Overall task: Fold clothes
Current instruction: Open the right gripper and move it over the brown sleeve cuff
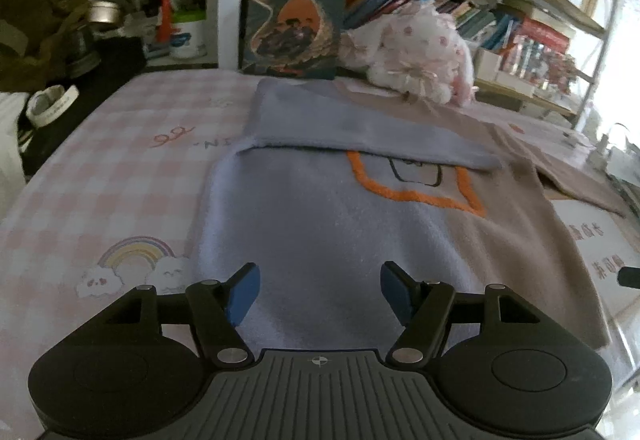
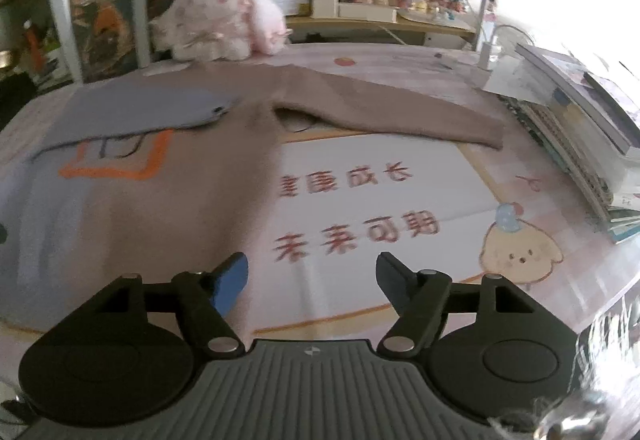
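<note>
Sweater (image 1: 320, 232) lies flat on the table mat (image 1: 120, 176), half grey-blue, half tan, orange outline patch mid-chest. Grey-blue sleeve (image 1: 352, 128) is already folded across the chest, its cuff ending past the patch on the tan side. Tan sleeve (image 2: 384, 108) is not yet folded: it runs straight out from the sweater body, away from the patch, long axis roughly crosswise to the body, cuff end well apart from the torso.

Left gripper (image 1: 320, 292): jaws spread, nothing between them, hovering over the grey-blue lower body. Right gripper (image 2: 312, 280): jaws spread, empty, sitting just beside the sweater's tan edge, over the printed red characters on the mat. No earlier frame to compare.

Key relation: the tan sleeve lies ahead of the right gripper, beyond the sweater's side edge. Right hand is clearly the nearer one; left is on the far side of the sweater from it. Likely next step is the right gripper reaching forward to the cuff and carrying it back across the chest toward the patch, matching the folded sleeve.

Surface: pink checked mat with rainbow and cartoon prints, looks glossy near the edge. Beyond the sweater's collar end: a pink plush toy (image 1: 416, 52), an upright book (image 1: 292, 16), crowded bookshelves. Stacked books (image 2: 576, 120) sit past the tan cuff.
</note>
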{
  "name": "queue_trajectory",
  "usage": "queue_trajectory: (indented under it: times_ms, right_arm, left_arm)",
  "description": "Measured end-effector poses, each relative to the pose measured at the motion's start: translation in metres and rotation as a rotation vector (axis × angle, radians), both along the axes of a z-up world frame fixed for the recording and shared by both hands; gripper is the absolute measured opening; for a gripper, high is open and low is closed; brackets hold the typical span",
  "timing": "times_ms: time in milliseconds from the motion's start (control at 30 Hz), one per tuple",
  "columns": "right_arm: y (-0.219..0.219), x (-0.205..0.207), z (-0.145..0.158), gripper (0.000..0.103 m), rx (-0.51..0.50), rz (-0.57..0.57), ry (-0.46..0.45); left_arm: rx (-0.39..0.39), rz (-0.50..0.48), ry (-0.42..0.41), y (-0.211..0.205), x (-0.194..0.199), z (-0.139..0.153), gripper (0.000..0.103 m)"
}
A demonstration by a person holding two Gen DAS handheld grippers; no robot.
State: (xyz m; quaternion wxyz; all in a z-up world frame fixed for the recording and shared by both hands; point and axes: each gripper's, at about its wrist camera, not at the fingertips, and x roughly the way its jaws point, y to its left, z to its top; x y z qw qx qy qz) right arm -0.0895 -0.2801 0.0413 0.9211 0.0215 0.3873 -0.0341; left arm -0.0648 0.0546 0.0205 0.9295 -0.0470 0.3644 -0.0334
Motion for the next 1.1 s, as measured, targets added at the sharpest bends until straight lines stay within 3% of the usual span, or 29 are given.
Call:
queue_trajectory:
  times_ms: [200,400,600,833,1100]
  right_arm:
    - [-0.052,0.034,-0.007,0.072,0.016,0.011,-0.001]
    - [-0.112,0.082,-0.014,0.072,0.023,0.038,0.003]
    - [-0.155,0.123,-0.023,0.075,0.023,0.054,0.020]
    - [-0.194,0.153,-0.029,0.079,0.071,0.022,0.046]
    - [-0.198,0.171,-0.037,0.082,0.093,0.028,0.081]
  left_arm:
    - [-0.002,0.098,0.030,-0.036,0.008,-0.003,0.068]
    - [-0.056,0.181,0.052,-0.096,0.021,-0.006,0.069]
    - [-0.097,0.244,0.020,-0.141,0.017,-0.006,0.080]
    - [-0.040,0.267,0.044,-0.166,0.020,-0.009,0.083]
    - [0.072,0.308,0.065,-0.176,0.020,-0.008,0.084]
